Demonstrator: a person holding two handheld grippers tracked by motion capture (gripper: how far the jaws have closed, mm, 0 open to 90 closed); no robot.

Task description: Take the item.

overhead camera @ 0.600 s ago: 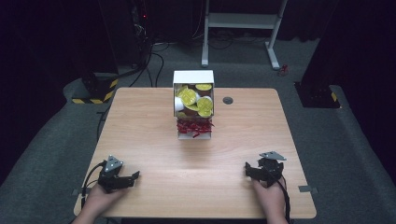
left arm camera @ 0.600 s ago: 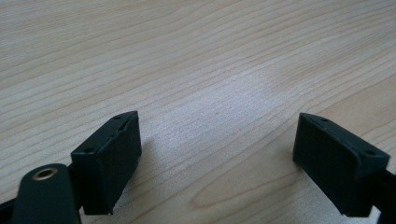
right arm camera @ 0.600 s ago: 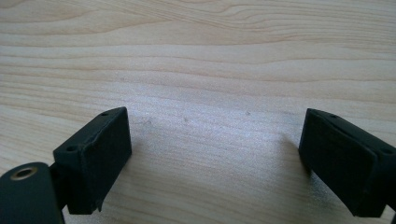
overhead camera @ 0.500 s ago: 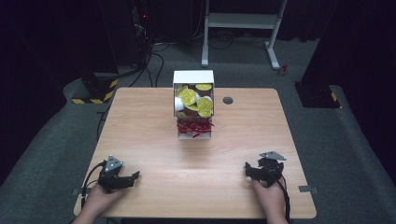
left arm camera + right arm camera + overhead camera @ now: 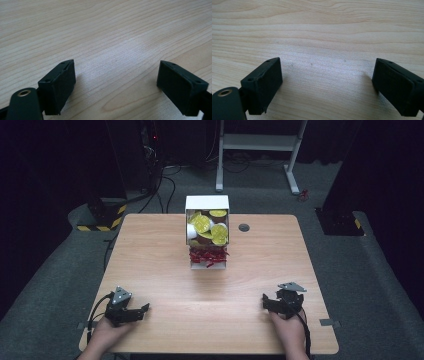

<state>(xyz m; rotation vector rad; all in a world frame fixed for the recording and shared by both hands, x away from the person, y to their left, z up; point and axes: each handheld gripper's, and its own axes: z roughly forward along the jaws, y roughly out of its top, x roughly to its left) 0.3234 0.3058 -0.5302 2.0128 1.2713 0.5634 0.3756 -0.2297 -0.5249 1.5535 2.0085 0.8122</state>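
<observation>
Wooden table (image 5: 165, 270) carries both hands low at its near edge, left claw (image 5: 145, 308) and right claw (image 5: 265, 302) spread, empty.

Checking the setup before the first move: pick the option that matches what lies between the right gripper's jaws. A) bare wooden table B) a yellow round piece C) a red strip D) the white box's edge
A: the right gripper has its jaws standing wide apart over bare table, while the white box sits far across the table.
</observation>
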